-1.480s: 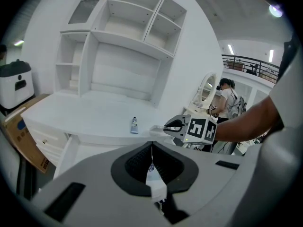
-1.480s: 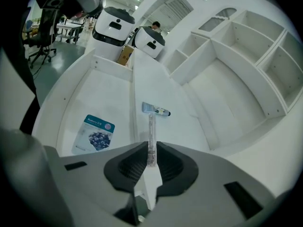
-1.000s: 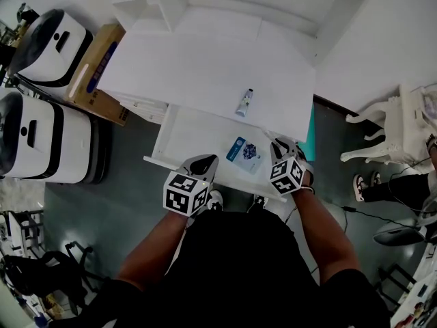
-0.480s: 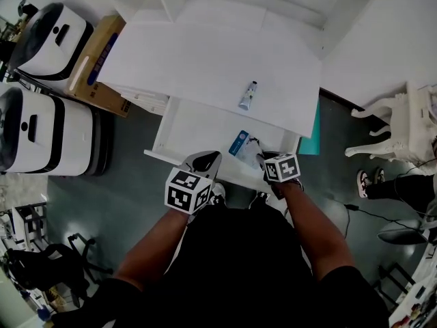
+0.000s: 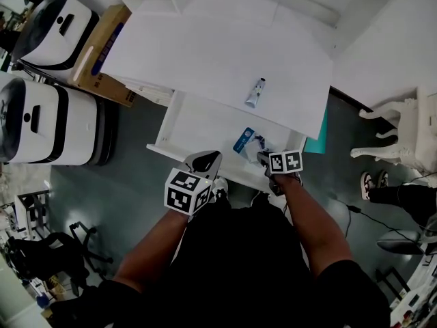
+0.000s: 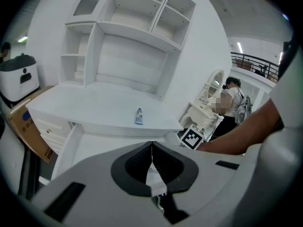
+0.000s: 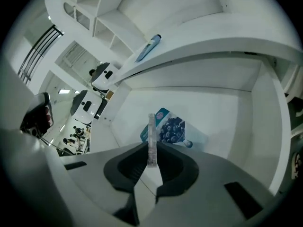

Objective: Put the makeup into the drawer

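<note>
A blue makeup packet (image 5: 244,141) printed with blueberries (image 7: 170,129) lies low in the open white drawer (image 5: 198,125) of the dressing table. My right gripper (image 5: 263,157) is down in the drawer's front right part, shut on the packet's thin end, which stands edge-on between the pads (image 7: 151,145). A small grey-blue tube (image 5: 255,93) lies on the desk top above the drawer, apart from both grippers; it also shows in the left gripper view (image 6: 138,116). My left gripper (image 5: 207,161) hovers at the drawer's front edge, shut (image 6: 151,161) and empty.
Two white machines (image 5: 48,121) and a cardboard box (image 5: 102,53) stand left of the table. A white stool (image 5: 403,125) stands at the right. Shelves (image 6: 132,13) rise at the back of the desk. A person (image 6: 232,108) stands far off.
My right gripper has rolled and sunk from above the drawer's front down into it, taking the packet along. The left gripper has stayed put.
</note>
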Action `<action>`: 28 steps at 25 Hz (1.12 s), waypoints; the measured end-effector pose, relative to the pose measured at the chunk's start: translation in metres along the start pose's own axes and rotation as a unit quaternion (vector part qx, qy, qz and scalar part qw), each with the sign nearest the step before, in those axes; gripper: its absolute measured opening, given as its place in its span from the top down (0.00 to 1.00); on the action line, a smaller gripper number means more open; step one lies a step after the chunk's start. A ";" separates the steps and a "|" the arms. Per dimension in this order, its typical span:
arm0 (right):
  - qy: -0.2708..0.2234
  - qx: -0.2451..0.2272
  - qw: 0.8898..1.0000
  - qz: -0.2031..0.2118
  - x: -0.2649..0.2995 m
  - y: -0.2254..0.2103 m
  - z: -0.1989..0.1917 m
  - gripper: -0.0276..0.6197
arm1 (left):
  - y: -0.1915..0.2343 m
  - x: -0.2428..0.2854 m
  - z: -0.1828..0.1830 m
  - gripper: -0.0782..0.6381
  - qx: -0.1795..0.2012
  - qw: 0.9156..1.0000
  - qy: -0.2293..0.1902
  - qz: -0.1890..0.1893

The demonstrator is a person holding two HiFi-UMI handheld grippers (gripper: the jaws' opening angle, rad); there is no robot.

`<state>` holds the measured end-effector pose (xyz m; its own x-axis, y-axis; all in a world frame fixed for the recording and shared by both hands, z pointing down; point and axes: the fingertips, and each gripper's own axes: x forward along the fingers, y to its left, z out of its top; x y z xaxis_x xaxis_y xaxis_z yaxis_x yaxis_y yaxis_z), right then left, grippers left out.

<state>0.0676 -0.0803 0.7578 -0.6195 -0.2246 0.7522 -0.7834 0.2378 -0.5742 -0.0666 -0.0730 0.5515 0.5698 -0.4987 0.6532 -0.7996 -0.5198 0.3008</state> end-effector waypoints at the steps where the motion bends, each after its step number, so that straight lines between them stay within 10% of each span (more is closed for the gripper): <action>1: 0.000 0.004 1.000 0.001 0.001 -0.002 0.000 0.85 | 0.002 0.000 -0.001 0.88 -0.002 1.000 0.001 0.002; 13: 0.031 0.055 0.997 -0.051 0.012 -0.038 -0.006 0.78 | 0.015 0.000 -0.002 0.88 -0.020 1.000 0.000 0.013; 28: 0.036 -0.052 0.990 -0.126 -0.009 -0.032 -0.001 0.78 | 0.015 0.000 0.001 0.88 -0.013 1.000 -0.008 -0.005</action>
<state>0.0982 -0.0849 0.7701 -0.3975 -0.2223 0.8903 -0.9008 0.2795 -0.3324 -0.0783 -0.0811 0.5549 0.5809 -0.5041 0.6391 -0.7980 -0.5076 0.3250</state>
